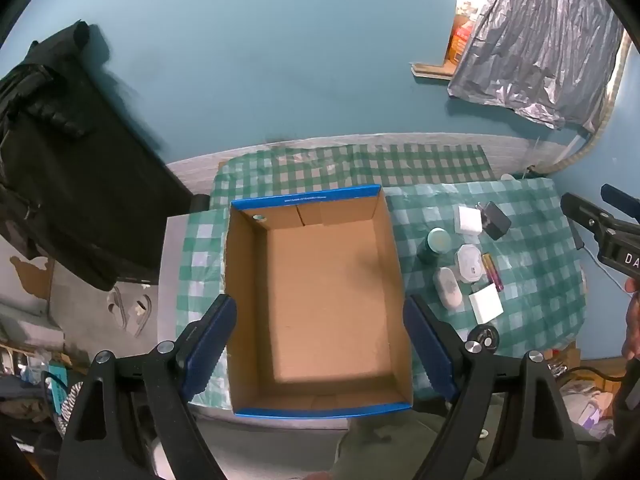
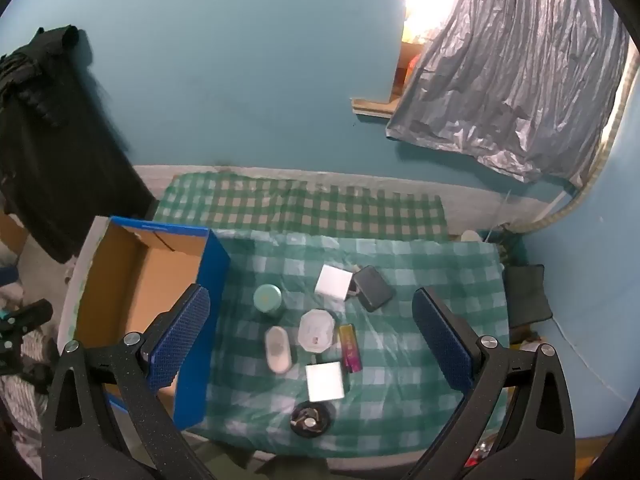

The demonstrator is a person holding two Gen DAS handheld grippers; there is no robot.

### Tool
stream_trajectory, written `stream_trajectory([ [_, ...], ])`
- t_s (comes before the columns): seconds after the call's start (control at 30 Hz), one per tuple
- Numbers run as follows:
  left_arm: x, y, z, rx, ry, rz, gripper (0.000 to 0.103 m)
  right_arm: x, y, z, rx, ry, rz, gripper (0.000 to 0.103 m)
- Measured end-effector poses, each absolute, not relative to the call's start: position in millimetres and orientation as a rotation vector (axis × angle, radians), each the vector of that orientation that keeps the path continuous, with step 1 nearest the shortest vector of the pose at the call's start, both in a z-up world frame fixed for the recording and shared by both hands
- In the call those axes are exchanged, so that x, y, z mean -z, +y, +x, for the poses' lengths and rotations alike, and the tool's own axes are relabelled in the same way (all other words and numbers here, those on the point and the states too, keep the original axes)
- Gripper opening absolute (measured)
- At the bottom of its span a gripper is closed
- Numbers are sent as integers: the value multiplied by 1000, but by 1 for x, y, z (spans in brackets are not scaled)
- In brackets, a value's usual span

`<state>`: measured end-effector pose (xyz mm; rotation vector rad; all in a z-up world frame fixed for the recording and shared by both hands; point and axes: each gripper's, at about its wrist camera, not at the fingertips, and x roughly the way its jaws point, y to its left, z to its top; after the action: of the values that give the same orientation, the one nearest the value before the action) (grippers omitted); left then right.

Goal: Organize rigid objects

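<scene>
So far nothing is packed: the cardboard box (image 1: 320,300) with the blue rim sits open and bare on the green checked cloth (image 2: 420,380), and every small item lies outside it. In the left wrist view the left gripper (image 1: 316,354) hangs above the box with its jaws spread wide and nothing between them. In the right wrist view the right gripper (image 2: 310,342) is likewise wide open and empty, poised over the cluster of objects.

Taking the white octagonal case (image 2: 316,330) as the centre of the clock in the right wrist view, the teal-lidded jar (image 2: 268,299) stands at ten o'clock, a white square box (image 2: 333,282) at one, and the black charger (image 2: 372,288) just beyond it, touching or nearly so. The white oval case (image 2: 277,349) lies at eight o'clock, the pink and yellow lighter-like stick (image 2: 350,347) at three to four, a second white square box (image 2: 325,381) at six, and a black round tin (image 2: 311,420) farther out at six. The cardboard box is off at nine o'clock.

The step in hand looks like the first pick. Next, I judge, the right gripper must drop onto one item, probably a central one, line its pads across the narrow sides, close, then carry it toward nine o'clock over the blue wall. The crowding means neighbours could get nudged.
</scene>
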<state>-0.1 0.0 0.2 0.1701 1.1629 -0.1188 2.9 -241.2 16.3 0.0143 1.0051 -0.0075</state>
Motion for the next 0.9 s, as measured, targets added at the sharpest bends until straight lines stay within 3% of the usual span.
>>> stream_trajectory([
  [0.9,1,2,1,109,1174,162,86,-12,-240,5,-3,1041,12,101],
])
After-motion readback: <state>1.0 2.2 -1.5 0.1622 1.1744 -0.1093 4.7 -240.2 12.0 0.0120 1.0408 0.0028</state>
